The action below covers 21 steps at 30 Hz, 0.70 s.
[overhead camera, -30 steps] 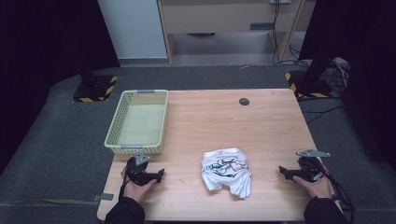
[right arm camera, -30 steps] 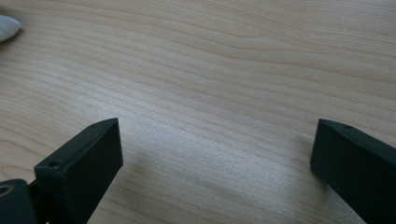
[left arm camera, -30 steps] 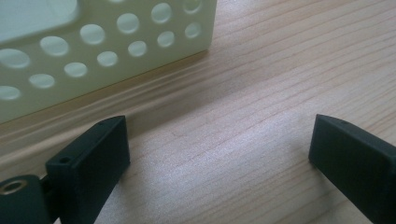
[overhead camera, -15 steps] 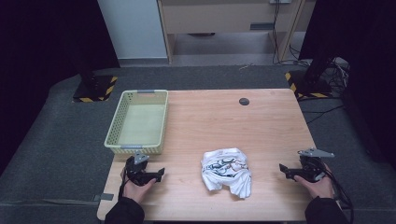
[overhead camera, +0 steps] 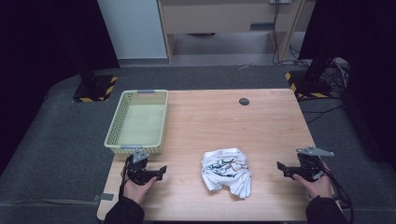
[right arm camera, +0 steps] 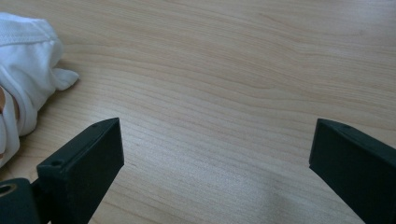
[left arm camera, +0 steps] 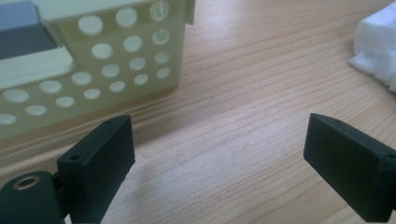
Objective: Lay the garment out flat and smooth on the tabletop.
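meanwhile right gripper [overhead camera: 282,168] edged outward; crumpled shirt [overhead camera: 227,171] and left gripper [overhead camera: 161,171] unmoved.

the high view is dim around its edges: the floor and side walls sink into near black, while the wooden table [overhead camera: 224,135] sits evenly lit from above with no hard glare. shadows there are soft and short, a faint one under the crumpled white cloth [overhead camera: 227,171]. that picture is low in detail and slightly soft. in the left gripper view the pale basket [left arm camera: 93,60] close by is blurred and the cloth corner is washed out. in the right gripper view the wood grain is sharp in the middle, with soft grey shadows near the jaws.
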### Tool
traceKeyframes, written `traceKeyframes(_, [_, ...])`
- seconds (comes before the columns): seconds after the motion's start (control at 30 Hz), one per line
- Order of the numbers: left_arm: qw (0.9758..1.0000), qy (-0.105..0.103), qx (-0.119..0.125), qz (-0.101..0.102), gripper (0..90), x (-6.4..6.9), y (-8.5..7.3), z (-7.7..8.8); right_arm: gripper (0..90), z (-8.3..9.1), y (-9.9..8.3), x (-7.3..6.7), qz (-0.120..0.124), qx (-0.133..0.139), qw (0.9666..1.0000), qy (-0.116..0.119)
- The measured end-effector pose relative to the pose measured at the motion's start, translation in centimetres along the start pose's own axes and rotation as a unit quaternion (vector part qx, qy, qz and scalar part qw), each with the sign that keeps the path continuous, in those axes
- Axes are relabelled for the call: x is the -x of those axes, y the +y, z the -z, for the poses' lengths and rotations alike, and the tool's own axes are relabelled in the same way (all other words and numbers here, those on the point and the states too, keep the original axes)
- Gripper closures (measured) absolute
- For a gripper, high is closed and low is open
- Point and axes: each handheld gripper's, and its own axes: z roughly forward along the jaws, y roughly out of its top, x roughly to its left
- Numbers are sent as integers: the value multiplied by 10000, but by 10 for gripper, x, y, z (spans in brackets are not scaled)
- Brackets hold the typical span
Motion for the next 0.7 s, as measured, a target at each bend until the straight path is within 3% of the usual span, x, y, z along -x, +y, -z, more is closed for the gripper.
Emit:
traceKeyframes(0.3, [9998, -86, 129, -147, 84, 11, 9, 4, 29, 2, 7, -5, 51, 118, 9999, 47])
traceKeyframes(0.7, [9988, -224, 342, -279, 79, 23, 22, 6, 31, 2, 18, -11, -56, 178, 9996, 217])
